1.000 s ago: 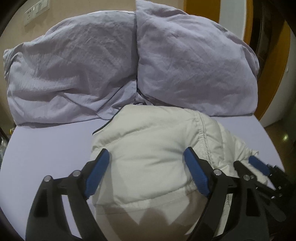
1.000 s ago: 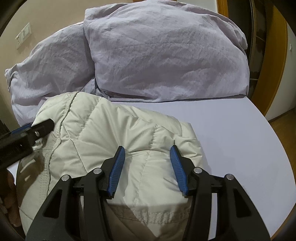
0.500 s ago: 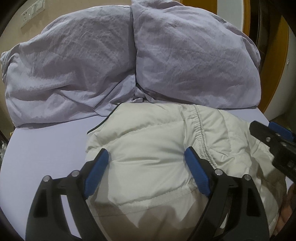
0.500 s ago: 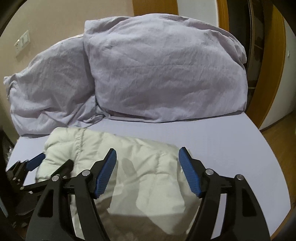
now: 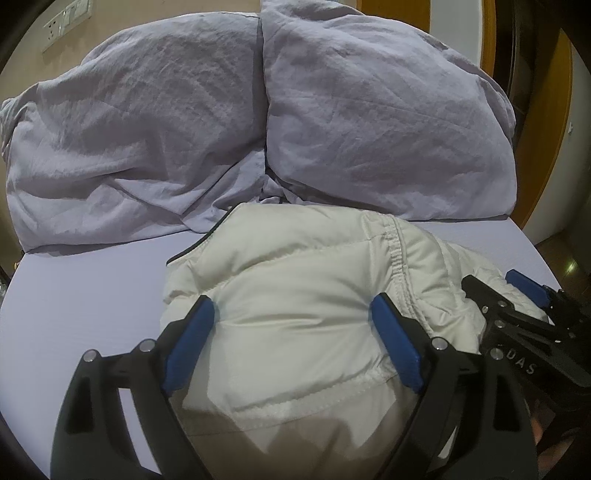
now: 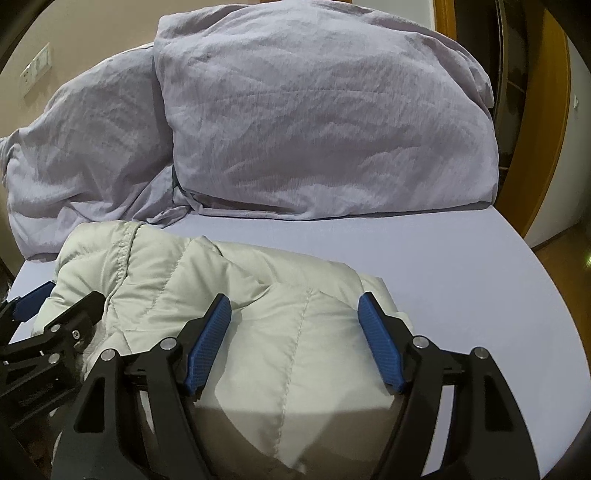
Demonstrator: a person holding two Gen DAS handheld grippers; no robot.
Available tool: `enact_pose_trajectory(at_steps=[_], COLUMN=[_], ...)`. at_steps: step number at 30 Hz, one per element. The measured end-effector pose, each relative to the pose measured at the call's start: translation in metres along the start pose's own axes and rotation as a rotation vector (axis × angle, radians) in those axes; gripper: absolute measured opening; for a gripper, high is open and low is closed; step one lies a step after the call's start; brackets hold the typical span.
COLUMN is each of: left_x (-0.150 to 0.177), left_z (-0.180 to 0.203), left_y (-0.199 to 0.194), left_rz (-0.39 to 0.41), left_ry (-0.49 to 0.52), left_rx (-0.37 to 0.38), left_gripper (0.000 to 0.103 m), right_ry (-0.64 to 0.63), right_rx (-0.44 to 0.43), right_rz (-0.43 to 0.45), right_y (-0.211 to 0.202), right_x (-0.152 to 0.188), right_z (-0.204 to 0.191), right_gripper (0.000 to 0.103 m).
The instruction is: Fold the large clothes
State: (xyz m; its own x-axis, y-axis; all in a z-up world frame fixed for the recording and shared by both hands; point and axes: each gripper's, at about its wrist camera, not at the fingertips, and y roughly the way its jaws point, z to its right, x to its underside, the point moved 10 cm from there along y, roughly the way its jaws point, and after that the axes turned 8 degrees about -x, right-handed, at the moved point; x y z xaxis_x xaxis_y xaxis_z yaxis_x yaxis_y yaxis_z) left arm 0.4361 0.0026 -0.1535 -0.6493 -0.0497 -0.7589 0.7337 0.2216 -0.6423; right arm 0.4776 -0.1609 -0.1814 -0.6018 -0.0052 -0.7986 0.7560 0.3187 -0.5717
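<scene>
A cream quilted jacket (image 5: 295, 295) lies bunched in a folded heap on the lavender bed sheet (image 5: 92, 295), near the foot of two big pillows. In the left wrist view it fills the 6 o'clock half of the picture, its dark-edged hem at about 10 o'clock of the heap and a gathered seam running toward 1 o'clock.

The left gripper (image 5: 291, 339) is low over the jacket, pointing toward the pillows, its blue pads (image 5: 188, 343) spread wide with the padded cloth bulging between them; the jaws are released, not pinching anything. The right gripper (image 6: 295, 339) sits just beside it at 3 o'clock, also low over the jacket and aimed the same way, jaws likewise apart with fabric lying between the pads (image 6: 380, 343).

Beyond, at 12 o'clock, the two lavender pillows (image 5: 369, 118) lean against each other. A wall switch plate (image 5: 66, 22) shows at 11 o'clock and a wooden door frame (image 6: 543, 129) at 2 o'clock.
</scene>
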Motion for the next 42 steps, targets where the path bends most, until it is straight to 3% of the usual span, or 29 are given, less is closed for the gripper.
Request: enact_pose_trajectory(at_steps=[42], left_x=[0.003], left_z=[0.007], left_y=[0.014], left_rz=[0.012], left_ry=[0.0], left_rx=[0.005], left_gripper=[0.093], right_ry=[0.038], right_rx=[-0.012], right_rz=[-0.012], right_y=[0.023], right_x=[0.005], right_z=[0.008], right_gripper=[0.079])
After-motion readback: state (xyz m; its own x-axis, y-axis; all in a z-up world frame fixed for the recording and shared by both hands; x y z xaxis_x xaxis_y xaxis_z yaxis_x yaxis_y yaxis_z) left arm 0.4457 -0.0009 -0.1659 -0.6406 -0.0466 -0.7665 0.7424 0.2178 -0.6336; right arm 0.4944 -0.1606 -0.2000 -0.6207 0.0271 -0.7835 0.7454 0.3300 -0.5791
